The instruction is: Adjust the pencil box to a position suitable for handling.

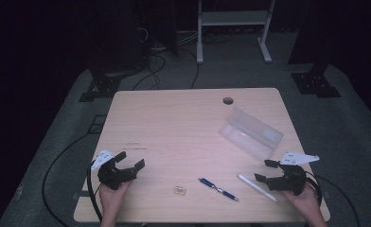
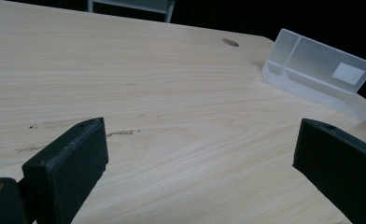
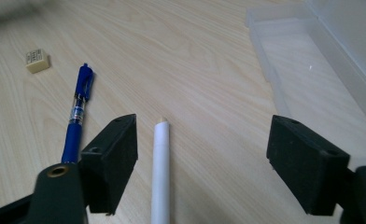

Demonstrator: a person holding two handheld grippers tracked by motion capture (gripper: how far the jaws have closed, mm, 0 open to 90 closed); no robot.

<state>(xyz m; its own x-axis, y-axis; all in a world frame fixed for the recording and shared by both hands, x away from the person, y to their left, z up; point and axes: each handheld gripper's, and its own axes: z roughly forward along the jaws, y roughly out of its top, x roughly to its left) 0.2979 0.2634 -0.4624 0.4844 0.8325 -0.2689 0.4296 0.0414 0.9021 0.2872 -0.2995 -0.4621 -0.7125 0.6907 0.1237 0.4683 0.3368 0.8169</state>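
At the lower right of the high view the right gripper (image 1: 265, 170) stands released, jaws wide apart, with the white pencil (image 1: 258, 187) lying on the table (image 1: 174, 123) just beside it; in the right gripper view the pencil (image 3: 161, 172) runs up between the jaws, untouched. The blue pen (image 1: 218, 188) and small eraser (image 1: 179, 190) lie further left. The left gripper (image 1: 130, 161), lower left, is also released and empty. The clear plastic case (image 1: 251, 132) sits open above the pencil

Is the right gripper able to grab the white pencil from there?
Probably yes: the right gripper is open, the white pencil lies on the table between its jaws, and nothing blocks it.
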